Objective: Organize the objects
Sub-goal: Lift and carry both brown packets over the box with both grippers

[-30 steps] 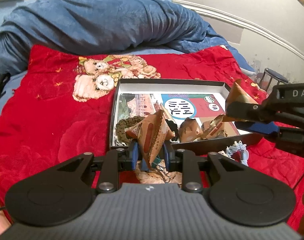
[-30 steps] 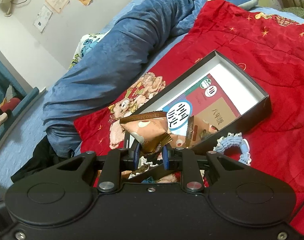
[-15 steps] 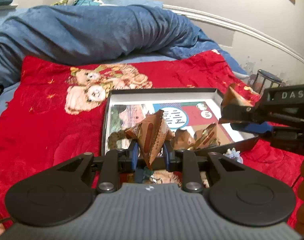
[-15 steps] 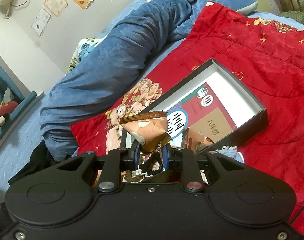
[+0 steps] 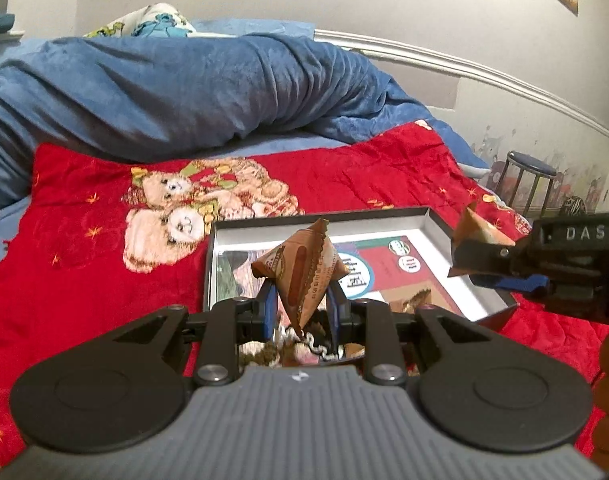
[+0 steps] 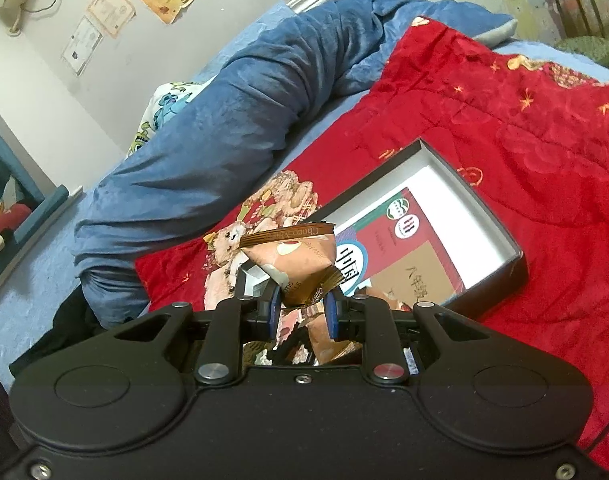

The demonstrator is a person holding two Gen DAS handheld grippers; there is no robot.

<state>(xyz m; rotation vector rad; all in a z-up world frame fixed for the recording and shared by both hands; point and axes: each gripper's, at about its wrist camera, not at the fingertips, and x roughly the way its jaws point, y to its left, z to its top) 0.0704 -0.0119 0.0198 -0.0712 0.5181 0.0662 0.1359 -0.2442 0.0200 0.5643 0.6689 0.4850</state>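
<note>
Above the shallow black cardboard box point(image 5: 436, 220) on the red bear-print blanket point(image 5: 84, 248), my left gripper point(image 5: 300, 306) and right gripper point(image 6: 302, 308) have lifted higher, jaws each clamping a brown foil snack packet point(image 5: 304, 268) point(image 6: 296, 260). Both are ready to drop in; books and packets already crowd the box floor.

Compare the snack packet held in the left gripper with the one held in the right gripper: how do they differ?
The left snack packet stands tall, its crimped seam running down the front to a point below the jaws; the right snack packet is squat, with its crimped seam lying flat on top. The left one shows a red stripe, the right one a pale peach face. Both are brown pyramid-shaped wrappers, clamped above the open black box.
</note>
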